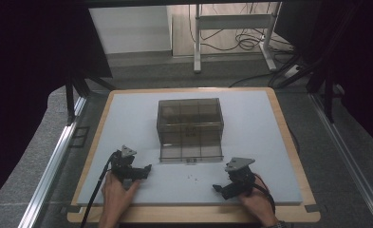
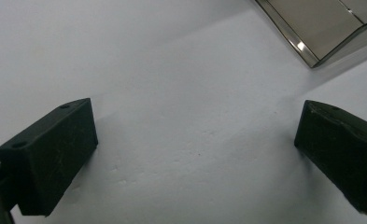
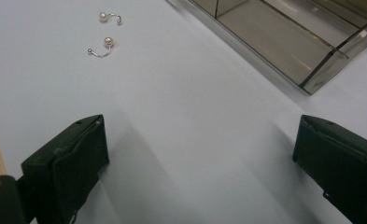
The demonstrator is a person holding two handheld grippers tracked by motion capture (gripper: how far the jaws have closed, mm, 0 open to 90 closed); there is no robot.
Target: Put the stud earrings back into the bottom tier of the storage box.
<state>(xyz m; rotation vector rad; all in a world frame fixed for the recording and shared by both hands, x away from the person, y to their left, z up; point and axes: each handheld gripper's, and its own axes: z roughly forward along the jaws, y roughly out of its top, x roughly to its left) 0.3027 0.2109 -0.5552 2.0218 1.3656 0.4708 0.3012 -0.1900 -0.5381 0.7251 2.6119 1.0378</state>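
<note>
- Resting on the white mat point(image 1: 127, 118), the left gripper point(image 1: 147, 168) is seen with jaws spread, nothing between them.
- 2 pearl earrings point(image 3: 104, 35), seen close by the right gripper's camera, lie beside the smoked box point(image 1: 190, 124) and its pulled-out drawer point(image 1: 191, 152).
- The right gripper point(image 1: 216, 188) is likewise released, well apart from them.

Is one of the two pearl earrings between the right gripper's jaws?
No, both earrings lie on the white mat, beyond the open right gripper.

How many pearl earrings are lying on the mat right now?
2. The farther small pearl earring on a curved silver wire and the nearer one lie side by side on the white mat, left of the smoky clear plastic organiser box. More may sit hidden inside it.
</note>
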